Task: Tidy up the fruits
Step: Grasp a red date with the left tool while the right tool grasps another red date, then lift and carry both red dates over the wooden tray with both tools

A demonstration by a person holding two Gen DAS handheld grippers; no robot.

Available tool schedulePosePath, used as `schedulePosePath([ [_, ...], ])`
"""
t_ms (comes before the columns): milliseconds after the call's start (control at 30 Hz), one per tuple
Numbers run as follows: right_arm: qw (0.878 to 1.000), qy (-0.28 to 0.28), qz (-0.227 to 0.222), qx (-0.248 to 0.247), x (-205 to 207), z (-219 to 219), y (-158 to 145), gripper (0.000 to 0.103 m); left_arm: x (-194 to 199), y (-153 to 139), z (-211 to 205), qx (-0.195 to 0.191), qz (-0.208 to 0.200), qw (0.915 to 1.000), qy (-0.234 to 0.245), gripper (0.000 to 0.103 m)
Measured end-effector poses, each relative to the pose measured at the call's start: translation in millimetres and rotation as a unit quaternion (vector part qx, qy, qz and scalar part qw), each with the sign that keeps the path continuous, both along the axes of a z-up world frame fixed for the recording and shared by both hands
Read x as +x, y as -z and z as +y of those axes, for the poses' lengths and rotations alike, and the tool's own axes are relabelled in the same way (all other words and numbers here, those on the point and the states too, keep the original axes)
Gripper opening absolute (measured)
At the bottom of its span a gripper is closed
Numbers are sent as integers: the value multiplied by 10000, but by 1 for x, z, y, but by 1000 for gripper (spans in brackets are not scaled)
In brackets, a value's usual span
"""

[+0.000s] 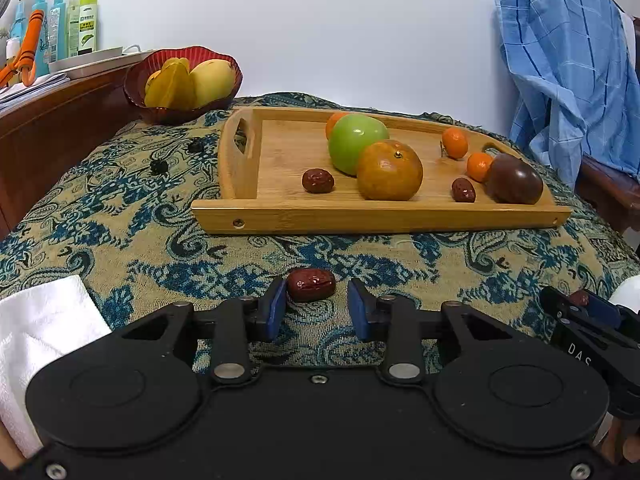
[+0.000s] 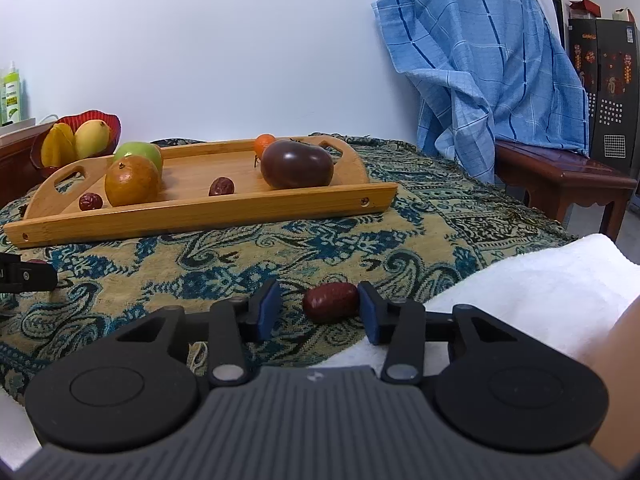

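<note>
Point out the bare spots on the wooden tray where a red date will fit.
The tray has bare wood at its left end, between the left handle and the date. The back strip between the green apple and the small orange is also free. The right end is crowded: oranges, a date and the dark tomato sit close together.

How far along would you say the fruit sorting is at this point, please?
Mostly done: the wooden tray already holds the green apple, large orange and other fruit. In hand: one red date lies between the left tongs, another date between the right tongs, neither clamped. Left: lifting both.
</note>
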State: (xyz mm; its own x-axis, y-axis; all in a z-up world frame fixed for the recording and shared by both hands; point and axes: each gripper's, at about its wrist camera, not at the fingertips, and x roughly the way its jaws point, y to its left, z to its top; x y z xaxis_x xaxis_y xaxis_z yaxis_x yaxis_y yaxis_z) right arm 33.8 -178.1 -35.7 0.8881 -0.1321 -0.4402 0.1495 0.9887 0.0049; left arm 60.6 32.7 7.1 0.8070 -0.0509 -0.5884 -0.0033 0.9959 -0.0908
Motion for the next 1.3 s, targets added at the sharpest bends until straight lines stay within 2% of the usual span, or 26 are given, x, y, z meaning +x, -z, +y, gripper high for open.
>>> schedulePosePath([
  [400,10000,-29,5,-1,0,3,-1,42,3,1,-1,33,7,10000,-36,26],
  [667,10000,-34,-3,-16,0,4,-1,28,3,2,-2,57,-23,10000,-19,25],
  [1300,9998,8,-138,133,2,2,-6,27,-4,-4,-7,185,-233,9995,105,25],
])
